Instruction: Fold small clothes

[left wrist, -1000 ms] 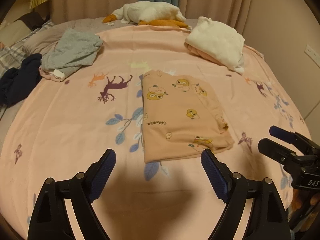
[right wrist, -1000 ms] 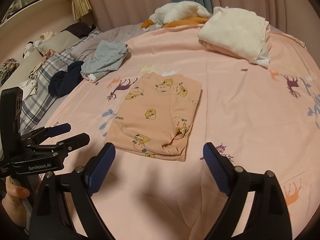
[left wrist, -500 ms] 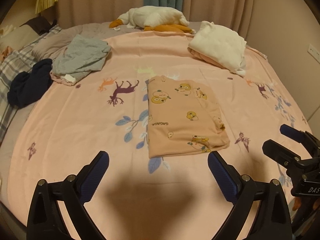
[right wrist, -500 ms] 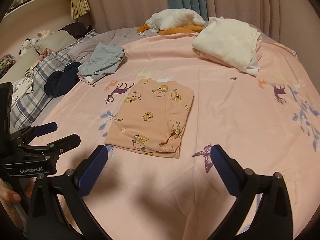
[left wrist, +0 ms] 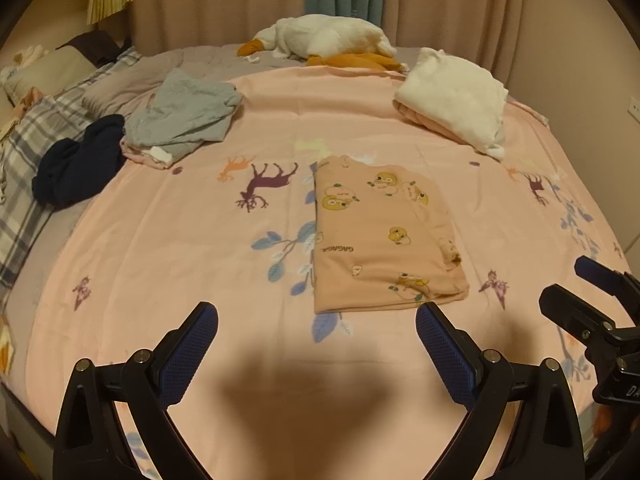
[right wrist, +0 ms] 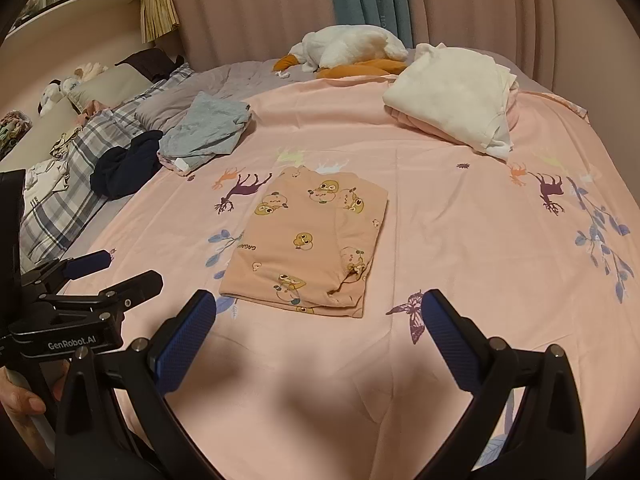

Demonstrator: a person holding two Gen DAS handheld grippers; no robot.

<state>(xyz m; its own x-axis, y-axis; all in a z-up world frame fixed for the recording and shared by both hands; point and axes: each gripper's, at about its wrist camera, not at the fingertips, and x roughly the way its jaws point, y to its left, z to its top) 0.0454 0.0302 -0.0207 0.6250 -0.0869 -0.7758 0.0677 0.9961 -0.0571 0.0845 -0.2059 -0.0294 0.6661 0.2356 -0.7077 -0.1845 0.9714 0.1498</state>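
A peach garment (left wrist: 380,240) printed with yellow cartoon ducks lies folded into a flat rectangle in the middle of the pink sheet (left wrist: 160,260). My left gripper (left wrist: 316,316) hovers just short of its near edge, open, with nothing between its blue pads. My right gripper (right wrist: 319,302) is also open and empty, hanging over the near edge of the same garment (right wrist: 308,240). Each gripper shows in the other's view: the right one (left wrist: 566,282) at the right edge, the left one (right wrist: 130,269) at the lower left, held by a hand (right wrist: 20,404).
A loose grey garment (left wrist: 184,116) and a dark navy one (left wrist: 80,160) lie at the far left beside plaid bedding (left wrist: 24,168). A stack of white and pink folded clothes (left wrist: 452,96) sits far right. A white plush goose (left wrist: 328,36) rests by the curtains.
Both grippers' jaws have spread wider and both have drawn back and up from the folded garment, which lies unmoved and now looks a little farther off.
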